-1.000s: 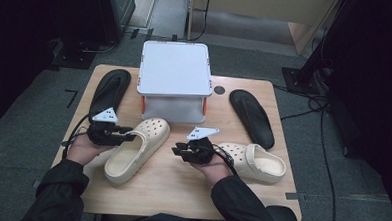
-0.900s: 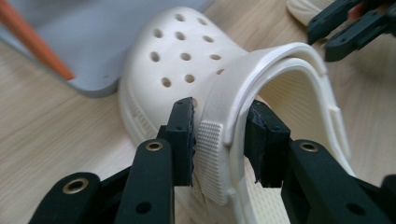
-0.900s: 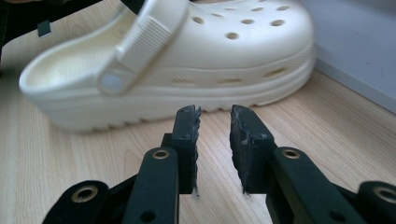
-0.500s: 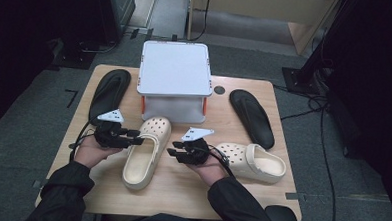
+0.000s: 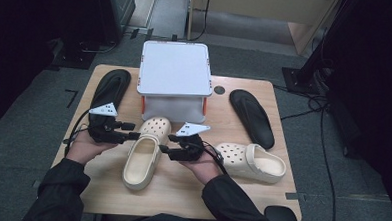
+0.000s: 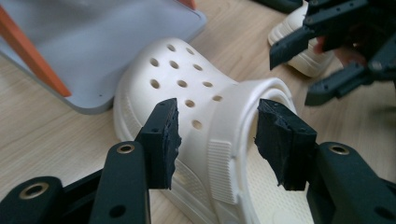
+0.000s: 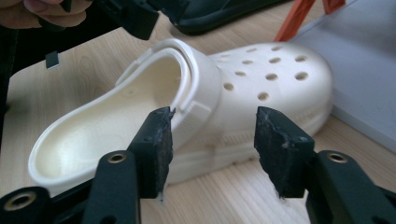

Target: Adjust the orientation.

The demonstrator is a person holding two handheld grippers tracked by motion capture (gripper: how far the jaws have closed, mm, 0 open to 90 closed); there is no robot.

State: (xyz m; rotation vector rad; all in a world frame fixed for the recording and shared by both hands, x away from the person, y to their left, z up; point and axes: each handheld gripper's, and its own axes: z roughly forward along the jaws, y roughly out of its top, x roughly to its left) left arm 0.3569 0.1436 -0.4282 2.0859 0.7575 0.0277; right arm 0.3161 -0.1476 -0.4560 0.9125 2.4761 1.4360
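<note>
1. The cream clog [image 5: 144,156] lies flat on the table [image 5: 180,190], near centre, toe touching the near edge of the white box [image 5: 174,82] (sole down, opening up).
2. Left gripper [image 5: 133,135]: just left of the clog, jaws have just been opening and stand apart around its strap side, pads clear of it.
3. Right gripper [image 5: 165,144]: just right of the clog, jaws likewise just opened wide, gripping nothing.
4. A second cream clog [image 5: 252,160] lies to the right; black insoles [image 5: 110,89] [image 5: 251,118] flank the box.
</note>
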